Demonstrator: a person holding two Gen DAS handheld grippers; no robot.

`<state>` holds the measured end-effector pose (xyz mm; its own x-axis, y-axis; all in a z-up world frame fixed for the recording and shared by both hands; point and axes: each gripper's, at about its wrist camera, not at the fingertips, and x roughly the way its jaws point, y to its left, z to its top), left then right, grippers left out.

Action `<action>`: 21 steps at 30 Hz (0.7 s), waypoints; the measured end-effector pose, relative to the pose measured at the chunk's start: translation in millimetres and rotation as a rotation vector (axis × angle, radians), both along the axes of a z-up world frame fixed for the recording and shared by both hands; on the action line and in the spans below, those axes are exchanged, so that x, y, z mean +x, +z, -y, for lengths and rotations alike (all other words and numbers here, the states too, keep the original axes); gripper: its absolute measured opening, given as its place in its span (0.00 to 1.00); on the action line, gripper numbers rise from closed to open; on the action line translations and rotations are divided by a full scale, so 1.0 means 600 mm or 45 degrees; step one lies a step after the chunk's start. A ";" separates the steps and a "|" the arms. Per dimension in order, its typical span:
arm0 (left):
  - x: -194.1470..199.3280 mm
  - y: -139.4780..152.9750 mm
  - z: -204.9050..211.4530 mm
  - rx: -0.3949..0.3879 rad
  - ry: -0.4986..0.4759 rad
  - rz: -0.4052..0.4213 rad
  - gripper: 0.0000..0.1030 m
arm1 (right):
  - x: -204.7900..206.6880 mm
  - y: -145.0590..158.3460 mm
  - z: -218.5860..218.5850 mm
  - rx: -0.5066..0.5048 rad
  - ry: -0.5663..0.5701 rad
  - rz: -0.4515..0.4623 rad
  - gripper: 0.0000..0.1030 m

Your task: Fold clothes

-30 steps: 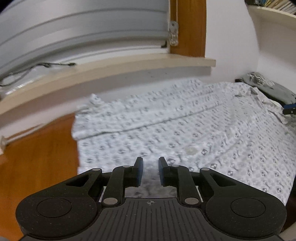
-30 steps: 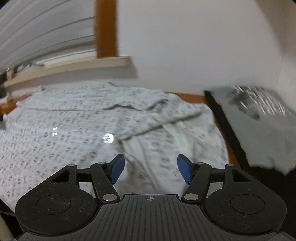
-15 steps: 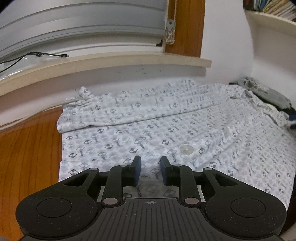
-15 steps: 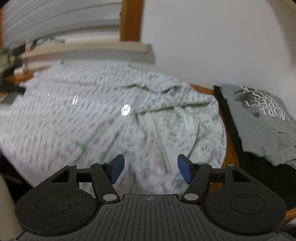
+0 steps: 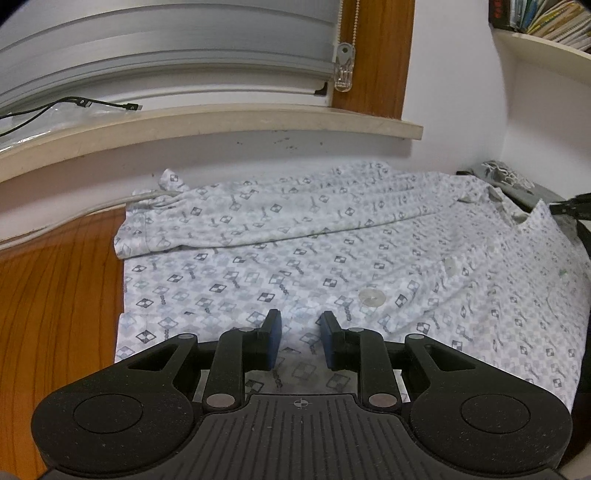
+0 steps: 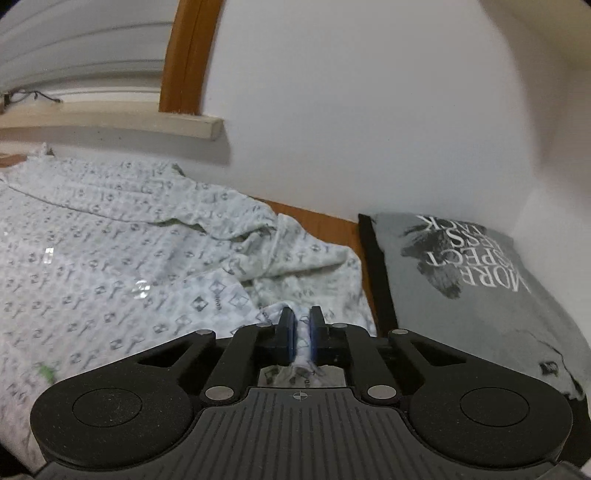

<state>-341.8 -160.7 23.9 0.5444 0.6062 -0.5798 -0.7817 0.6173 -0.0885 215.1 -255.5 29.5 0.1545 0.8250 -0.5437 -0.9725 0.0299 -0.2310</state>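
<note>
Shirt: a white shirt [image 5: 332, 266] with a grey checked print is lying spread across the wooden table [image 5: 55, 295], buttons facing up, its far edge running along the wall under the sill [image 5: 221, 122].
Sleeve: one sleeve [image 5: 258, 218] is lying folded across the body along the far side, its cuff ending near the table's bare wood.
Collar end: in the right wrist view the cloth [image 6: 288, 254] is bunching into loose folds next to the grey tee.
Left gripper: the left gripper [image 5: 300, 332] is hovering low over the shirt's near edge, its blue pads [image 5: 272, 343] standing a little apart with printed cloth showing flat between them; nothing is being pinched.
Right gripper: the right gripper [image 6: 300, 332] is pinching a fold of the shirt, its pads [image 6: 287, 334] pressing almost together with a ridge of white cloth squeezed between them.
Grey tee: a folded grey tee [image 6: 480, 280] with white lettering is resting on a black base [image 6: 373, 266], just beside the shirt's bunched end.
Surroundings: a blind [image 5: 166, 55] is hanging above the sill, a black cable [image 5: 74, 101] is trailing along it, and books [image 5: 546, 18] are standing on a shelf at upper right.
</note>
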 end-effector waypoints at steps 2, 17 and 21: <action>-0.004 0.000 -0.003 -0.013 0.000 0.018 0.25 | -0.007 -0.014 -0.005 -0.046 -0.014 0.007 0.13; -0.012 -0.002 -0.007 -0.050 0.007 0.074 0.25 | 0.055 -0.044 0.156 0.003 -0.243 -0.352 0.44; -0.011 -0.001 -0.006 -0.046 0.010 0.069 0.25 | 0.059 -0.055 0.131 -0.025 -0.239 -0.462 0.45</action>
<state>-348.7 -157.3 23.1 0.5708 0.5897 -0.5713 -0.7799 0.6069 -0.1528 250.3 -333.9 -3.2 0.0965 0.7896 -0.6059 -0.9691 0.2134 0.1239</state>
